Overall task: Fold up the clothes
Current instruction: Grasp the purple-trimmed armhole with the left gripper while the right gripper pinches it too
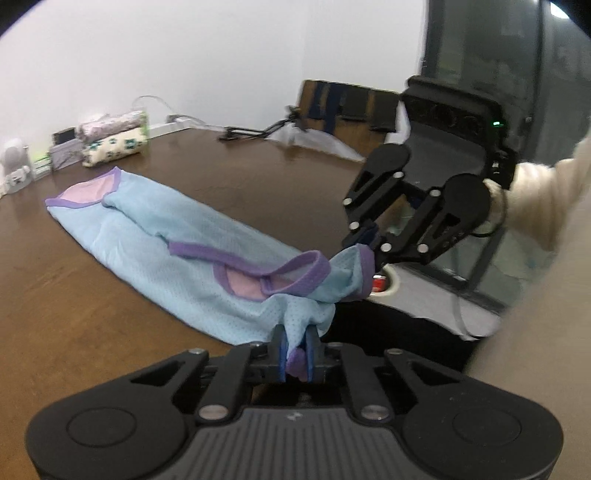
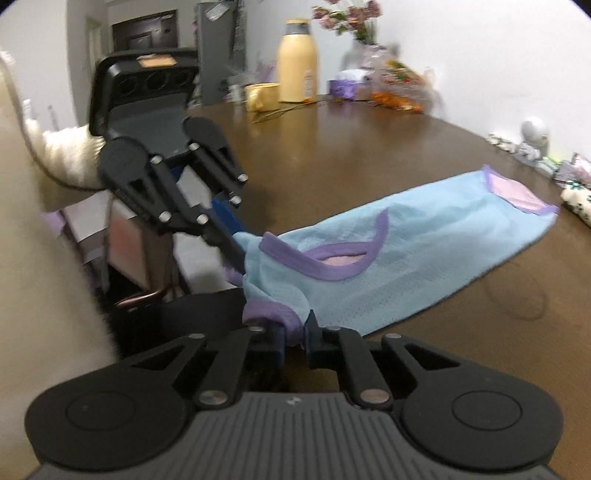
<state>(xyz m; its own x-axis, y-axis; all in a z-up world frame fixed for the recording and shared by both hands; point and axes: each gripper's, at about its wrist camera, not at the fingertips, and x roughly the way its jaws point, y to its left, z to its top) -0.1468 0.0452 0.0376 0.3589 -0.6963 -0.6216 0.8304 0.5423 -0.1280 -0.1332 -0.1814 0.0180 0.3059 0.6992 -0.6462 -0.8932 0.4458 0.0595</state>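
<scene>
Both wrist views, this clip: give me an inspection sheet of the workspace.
Surface: dark brown wooden table, glossy.
Job's things: light blue mesh sleeveless top with purple trim, lying lengthwise, near end lifted.
Clutter: folded patterned cloths; tall yellow bottle; yellow mug; vase of pink flowers.
Grippers: left tongs shut on the top's near edge; right tongs shut on its purple trim.
Cables: black cable at the table's far edge.
Surroundings: white wall; dark door.
</scene>
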